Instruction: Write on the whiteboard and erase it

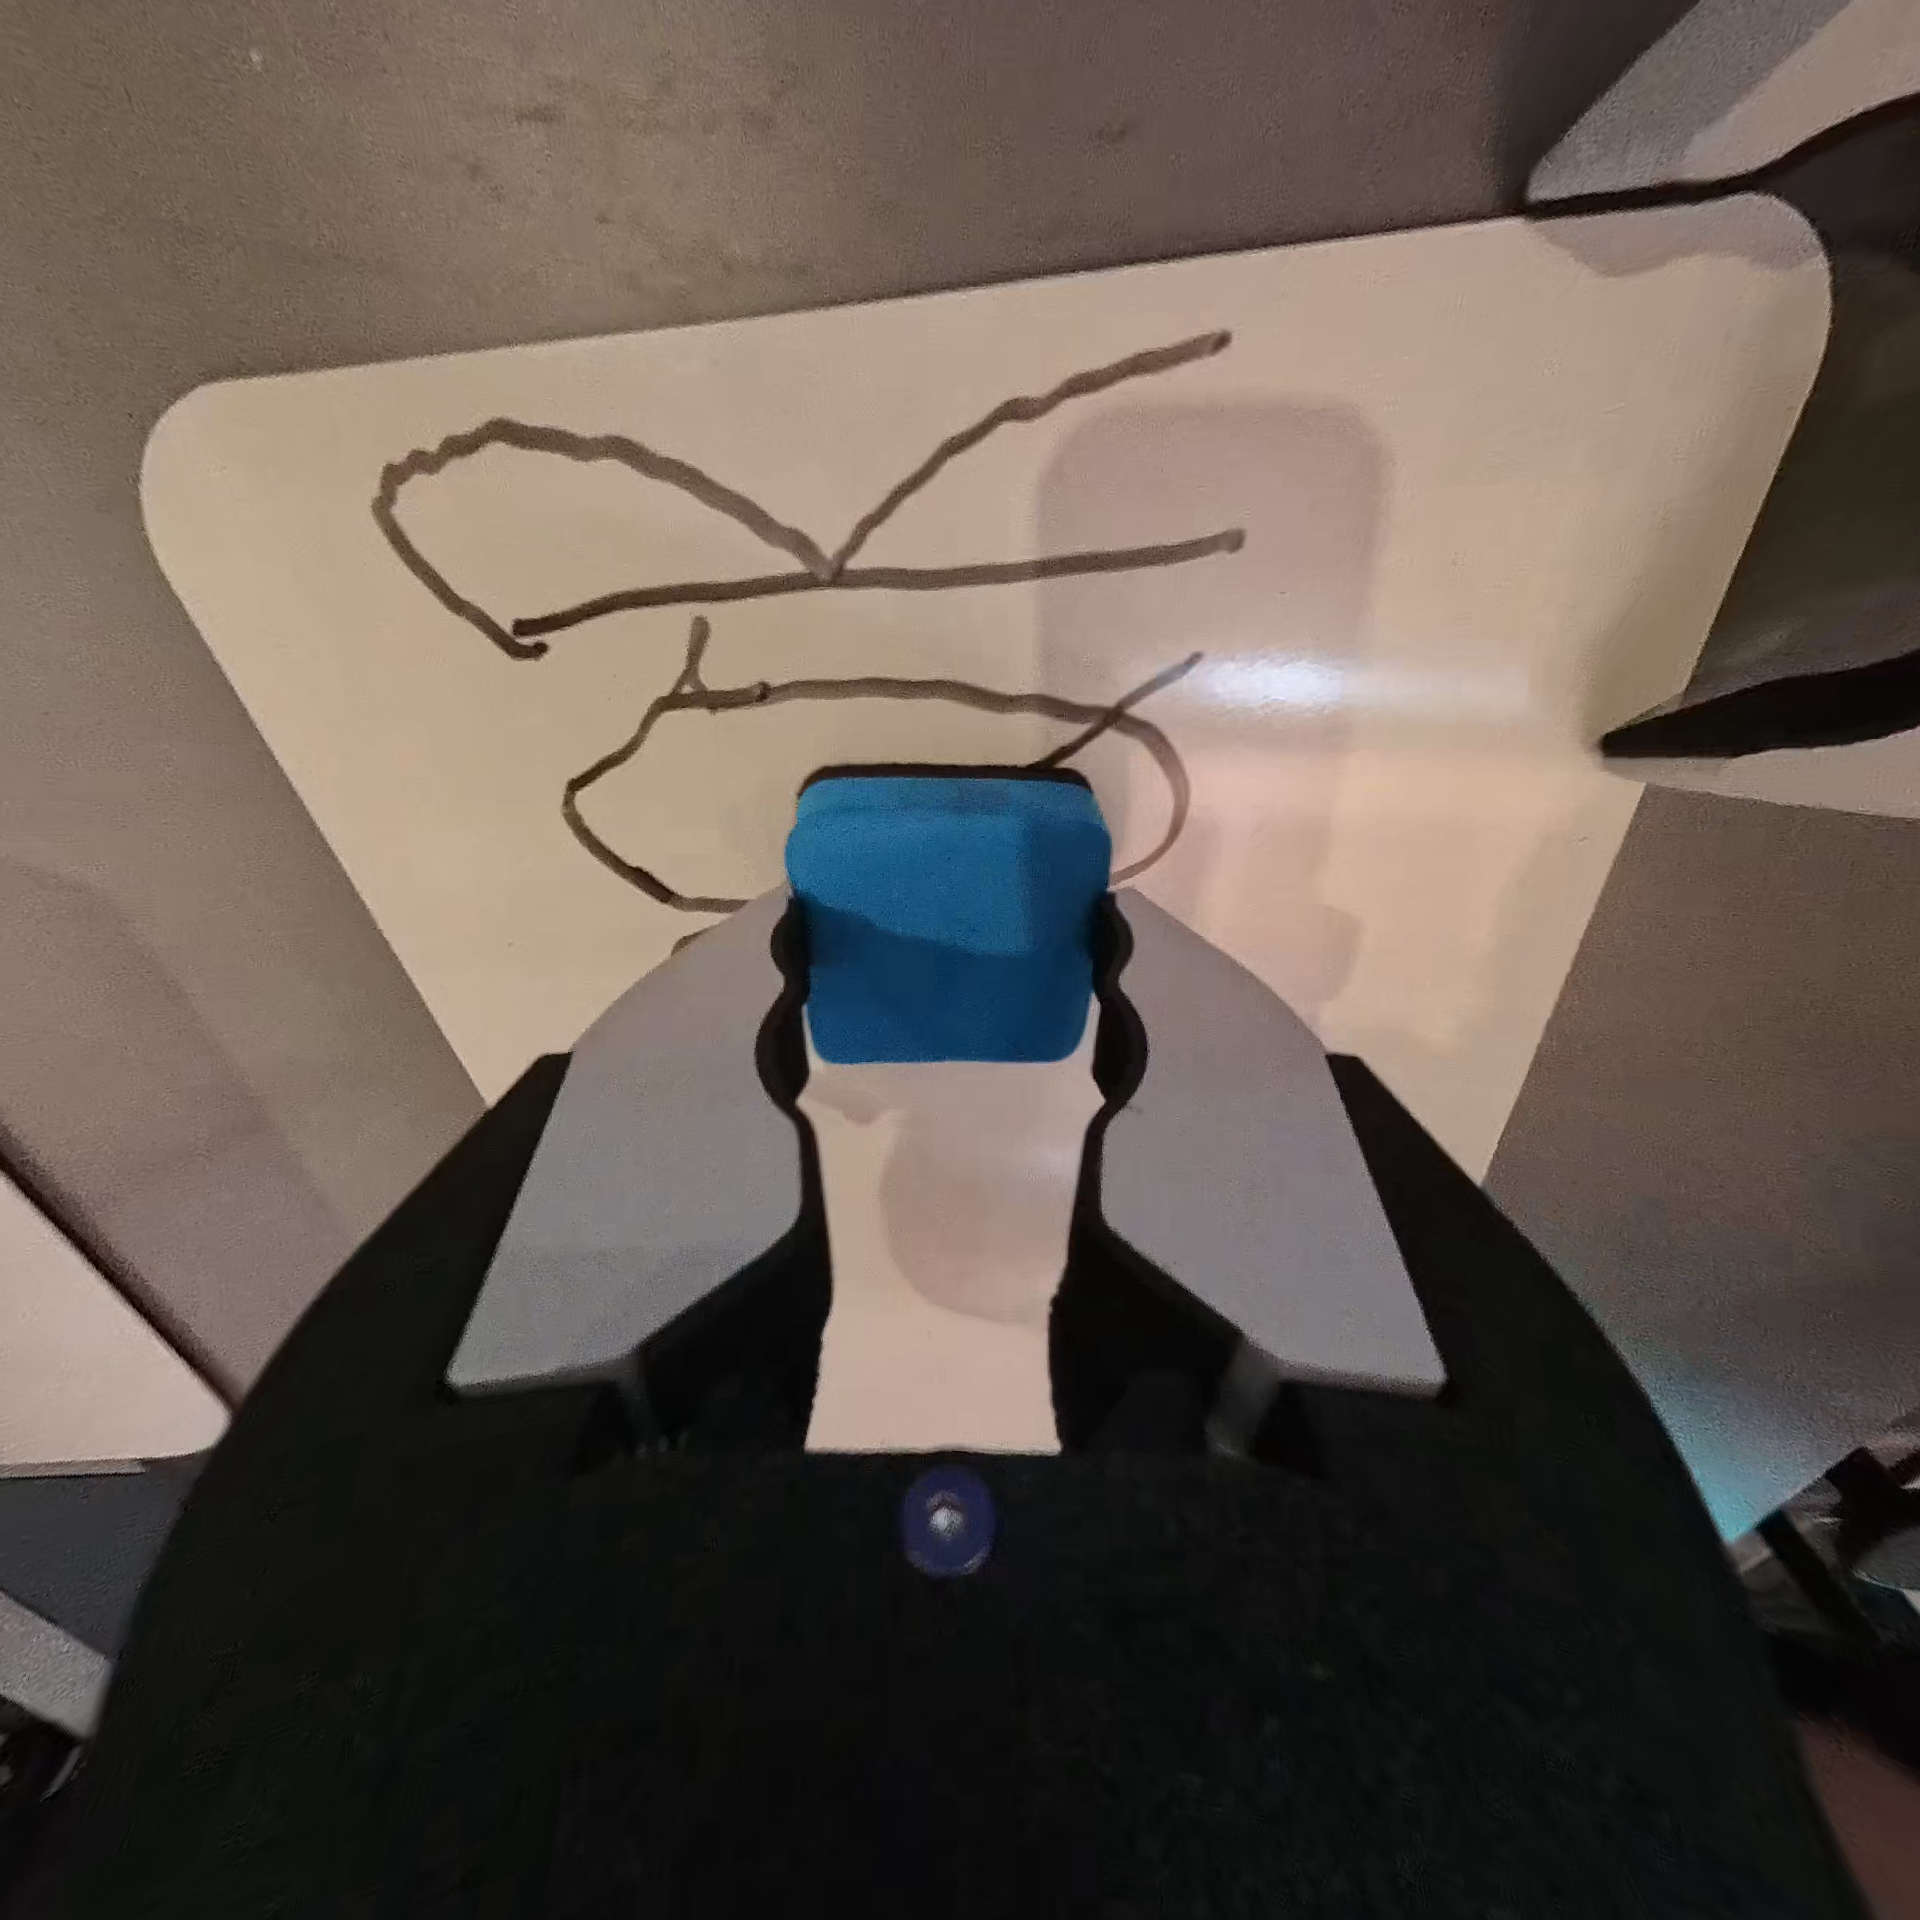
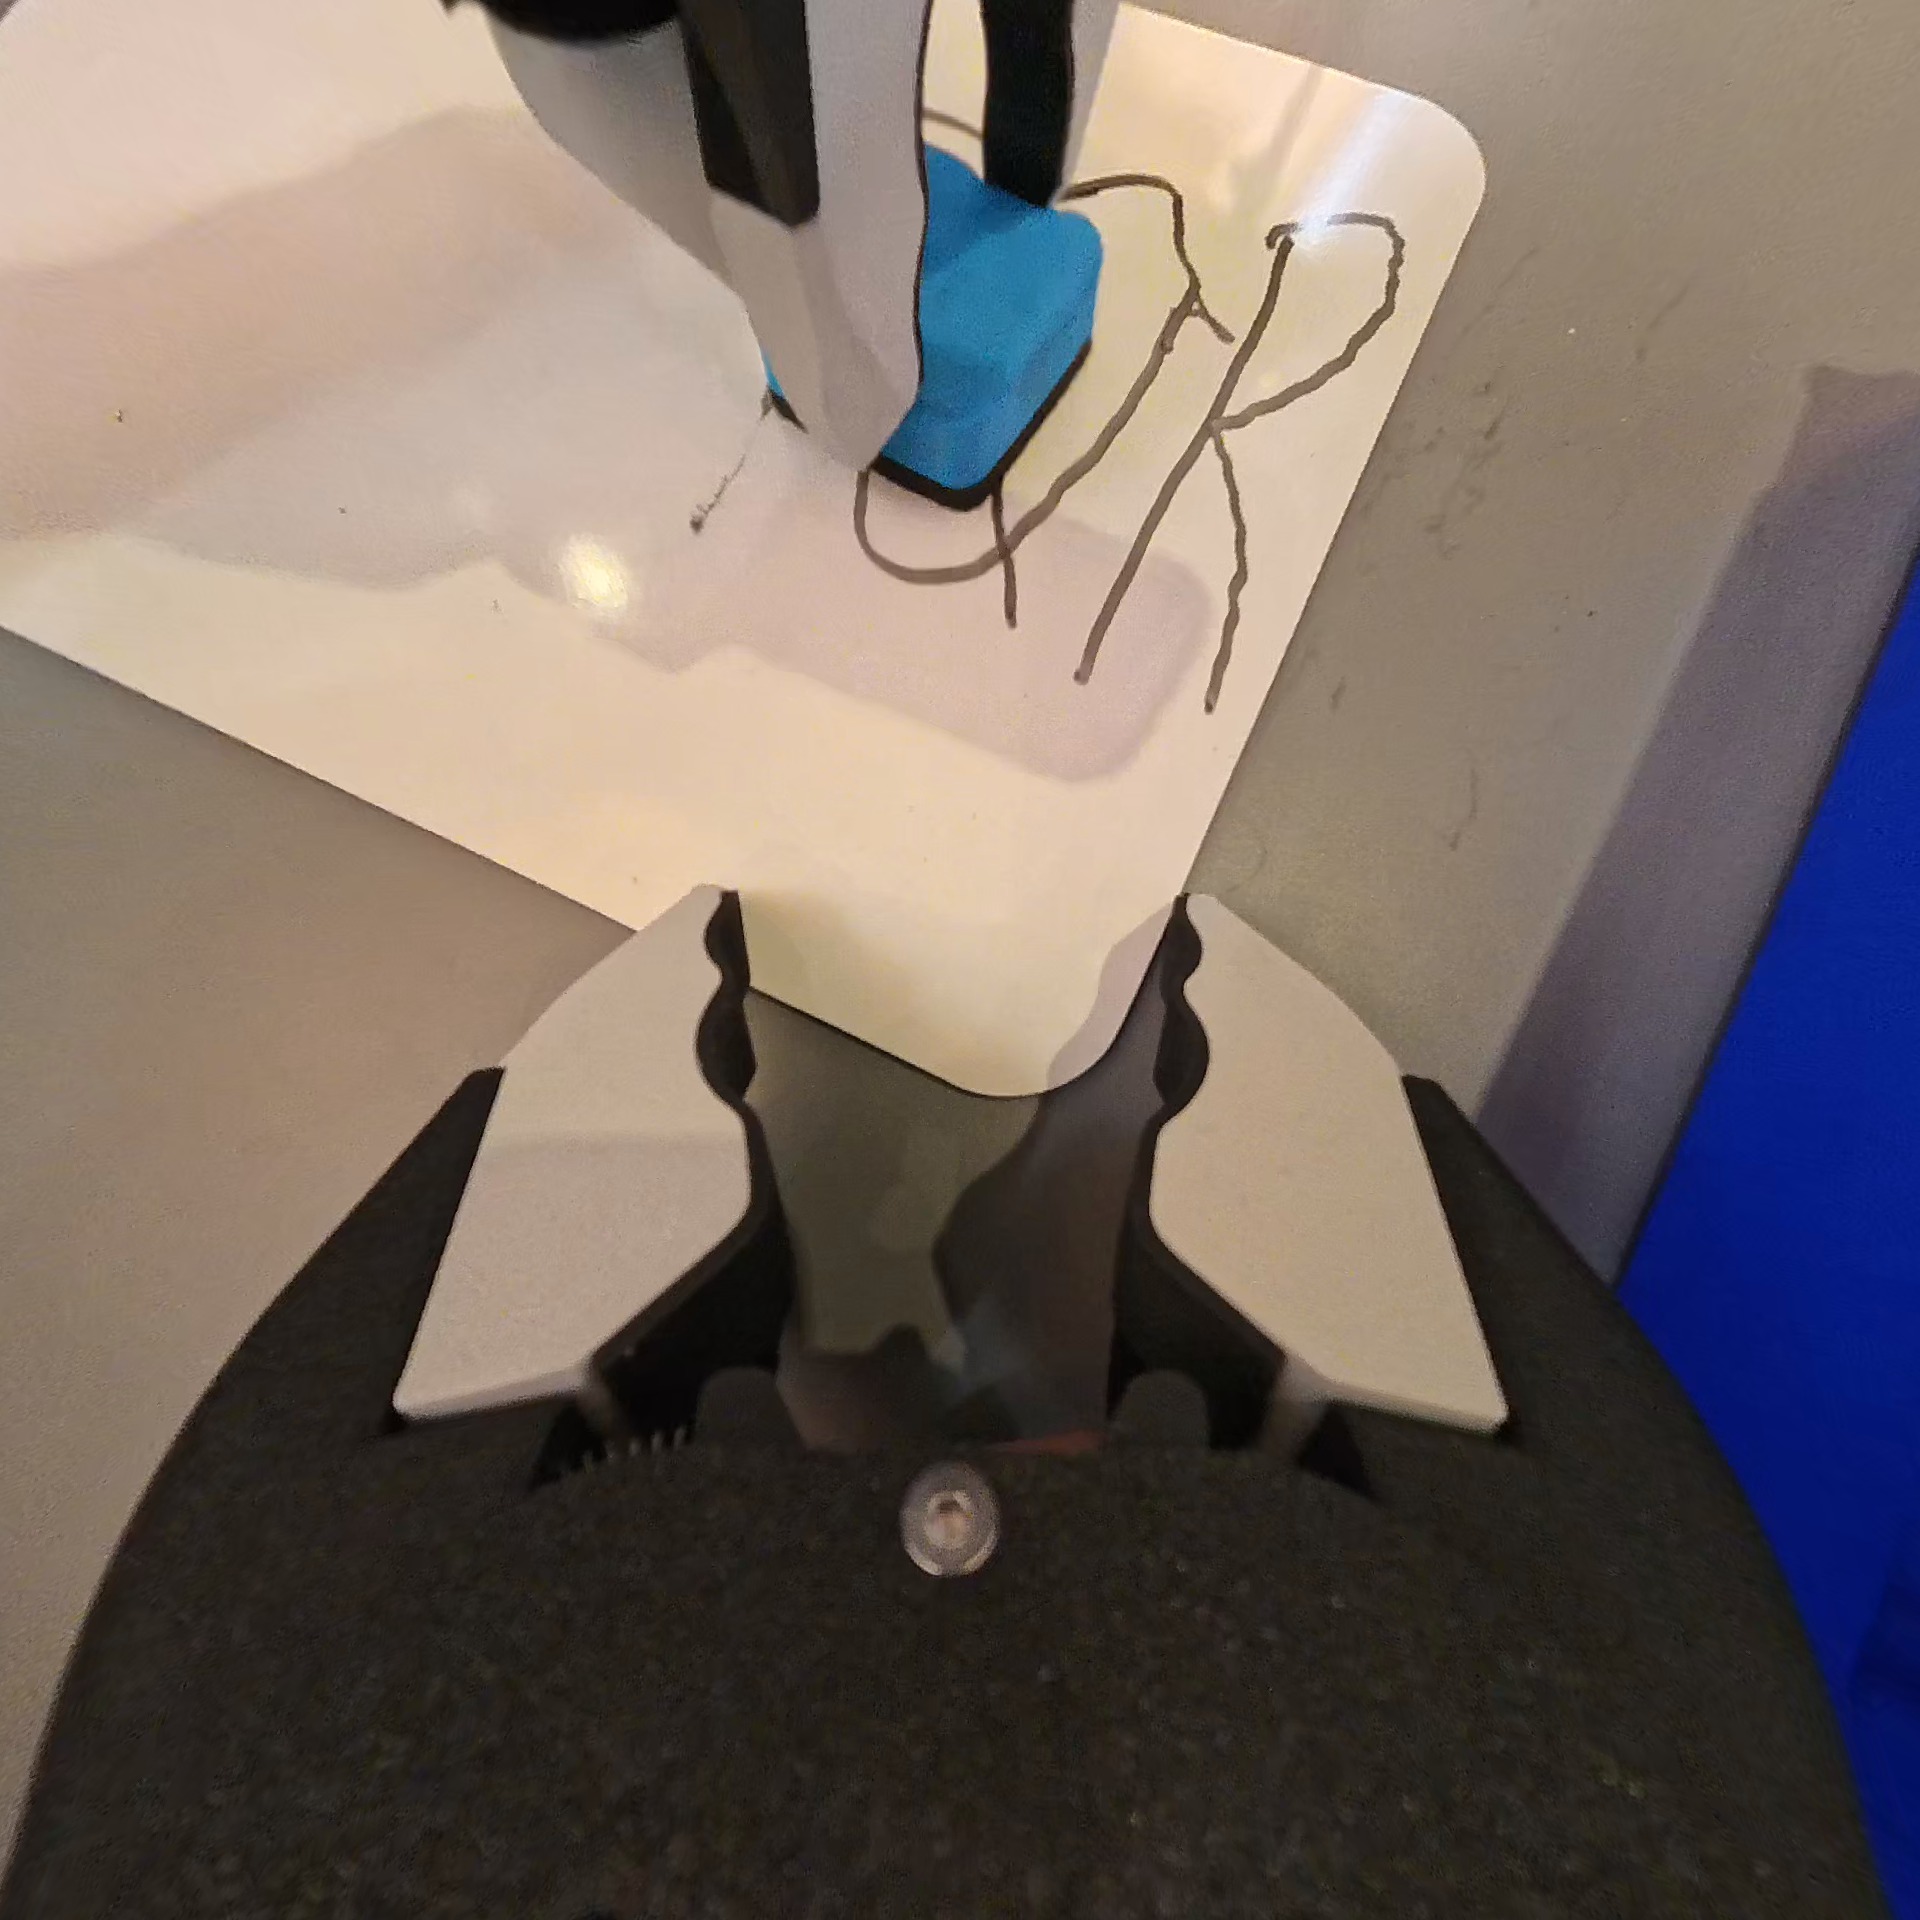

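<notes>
A white whiteboard with rounded corners lies flat on a grey table. Dark marker strokes cross its middle. My left gripper is shut on a blue foam eraser with a black felt base, pressed on the board over the nearer strokes. In the right wrist view the whiteboard lies ahead, with the eraser and the marker strokes on it and the left gripper's fingers around the eraser. My right gripper is open and empty above the board's near corner.
The grey table surrounds the board. The right gripper's finger reaches in from the right edge of the left wrist view. A blue surface lies beyond the table edge on the right. A faint smudge of marker remains left of the eraser.
</notes>
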{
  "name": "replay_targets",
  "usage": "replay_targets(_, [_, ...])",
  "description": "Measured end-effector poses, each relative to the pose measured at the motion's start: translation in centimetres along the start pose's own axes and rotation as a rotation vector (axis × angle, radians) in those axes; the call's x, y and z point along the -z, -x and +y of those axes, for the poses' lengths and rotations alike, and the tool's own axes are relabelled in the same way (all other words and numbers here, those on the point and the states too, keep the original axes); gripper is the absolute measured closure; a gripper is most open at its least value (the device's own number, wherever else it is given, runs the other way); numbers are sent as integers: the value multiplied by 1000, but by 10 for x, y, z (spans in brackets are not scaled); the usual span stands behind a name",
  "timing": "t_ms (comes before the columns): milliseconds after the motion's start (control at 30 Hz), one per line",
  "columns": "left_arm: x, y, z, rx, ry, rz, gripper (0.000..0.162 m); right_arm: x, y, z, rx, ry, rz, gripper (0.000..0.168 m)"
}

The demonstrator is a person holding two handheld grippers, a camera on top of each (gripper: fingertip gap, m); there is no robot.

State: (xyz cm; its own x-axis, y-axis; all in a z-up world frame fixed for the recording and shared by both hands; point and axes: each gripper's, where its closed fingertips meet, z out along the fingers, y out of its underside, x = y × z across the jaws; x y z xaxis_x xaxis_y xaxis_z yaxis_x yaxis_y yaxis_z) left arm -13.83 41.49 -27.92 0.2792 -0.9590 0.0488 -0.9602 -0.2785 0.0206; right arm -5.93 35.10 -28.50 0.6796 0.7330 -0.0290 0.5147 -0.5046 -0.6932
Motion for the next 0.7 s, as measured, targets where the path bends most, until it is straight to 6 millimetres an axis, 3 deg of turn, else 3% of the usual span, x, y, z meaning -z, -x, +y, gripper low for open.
replay_targets(33, [0, 5, 6, 21, -3, 6, 110, 0, 0, 0, 0, 0, 0, 92])
replay_targets(133, [1, 37, 59, 147, 72, -12, 110, 0, 0, 0, 0, -1, -1, 92])
replay_targets(200, [2, 51, 73, 225, 24, 11, 110, 0, 0, 0, 0, -1, -1, 92])
replay_targets(300, [1, 52, 61, 204, 14, -5, 110, 0, 0, 0, 0, -1, 2, 92])
replay_targets(400, [0, 34, -2, 107, -115, 9, 110, 0, -1, 0, -1, 0, 2, 92])
replay_targets(467, [0, 25, -29, 57, -130, 10, 110, 0, -1, 0, -2, 1, 4, 91])
replay_targets(567, [0, 26, -25, 51, -85, 19, 109, 0, -1, 0, -3, -1, 0, 93])
replay_targets(700, [3, 61, 41, 185, 50, -30, 109, -1, 2, -2, 8, -5, -13, 100])
